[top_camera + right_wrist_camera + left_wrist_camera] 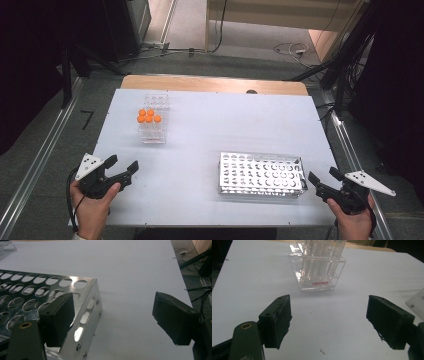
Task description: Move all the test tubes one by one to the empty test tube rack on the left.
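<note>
Tubes with orange caps (148, 117) stand in a clear acrylic rack (153, 131) at far left; a perforated metal rack (261, 175) lies near right. Left gripper (122, 167) and right gripper (323, 176) gape, empty. Tubes likely light, smooth and brittle: grip below the cap.

Clear tube rack (318, 267) cut off by the top edge in the left gripper view, its tube tops out of frame, metal rack (47, 300) running off the left edge in the right gripper view, partly hidden behind one black jaw, tabletop (200, 210) near edge cropped in the high view
</note>
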Demonstrator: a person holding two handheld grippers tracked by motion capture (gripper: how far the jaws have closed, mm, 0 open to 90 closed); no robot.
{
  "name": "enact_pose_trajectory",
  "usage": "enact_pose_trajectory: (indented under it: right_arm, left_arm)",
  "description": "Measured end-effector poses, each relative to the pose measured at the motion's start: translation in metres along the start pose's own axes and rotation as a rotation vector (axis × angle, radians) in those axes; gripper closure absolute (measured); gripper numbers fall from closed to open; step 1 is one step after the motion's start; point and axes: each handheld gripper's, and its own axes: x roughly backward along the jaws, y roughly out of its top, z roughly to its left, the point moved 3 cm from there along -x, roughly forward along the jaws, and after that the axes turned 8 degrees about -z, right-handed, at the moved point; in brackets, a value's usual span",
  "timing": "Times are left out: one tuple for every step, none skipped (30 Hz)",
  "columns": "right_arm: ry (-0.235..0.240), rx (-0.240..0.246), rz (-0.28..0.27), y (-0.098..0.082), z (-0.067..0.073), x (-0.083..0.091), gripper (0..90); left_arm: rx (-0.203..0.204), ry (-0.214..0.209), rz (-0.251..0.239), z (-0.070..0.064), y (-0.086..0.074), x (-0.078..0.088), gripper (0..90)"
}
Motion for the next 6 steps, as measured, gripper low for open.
enact_pose_trajectory:
  right_arm:
    - [-0.011,0.002,0.002,-0.001,-0.002,0.0,16.7]
    - [-0.02,0.004,0.009,-0.002,-0.004,-0.001,16.6]
    - [-0.027,0.005,0.018,-0.004,-0.006,-0.003,15.9]
    - [-0.036,0.008,0.028,-0.006,-0.008,-0.004,15.4]
    - [-0.054,0.013,0.038,-0.009,-0.011,-0.007,15.3]
    - [-0.068,0.018,0.051,-0.011,-0.013,-0.009,15.2]
  left_arm:
    - [-0.006,0.004,0.006,0.001,-0.001,-0.001,19.2]
    - [-0.008,0.007,0.014,0.001,-0.002,-0.001,18.8]
    - [-0.008,0.01,0.021,0.002,-0.003,-0.003,18.1]
    - [-0.011,0.016,0.031,0.003,-0.005,-0.004,17.4]
    - [-0.02,0.027,0.044,0.005,-0.006,-0.006,17.0]
    - [-0.028,0.038,0.053,0.006,-0.008,-0.007,16.2]
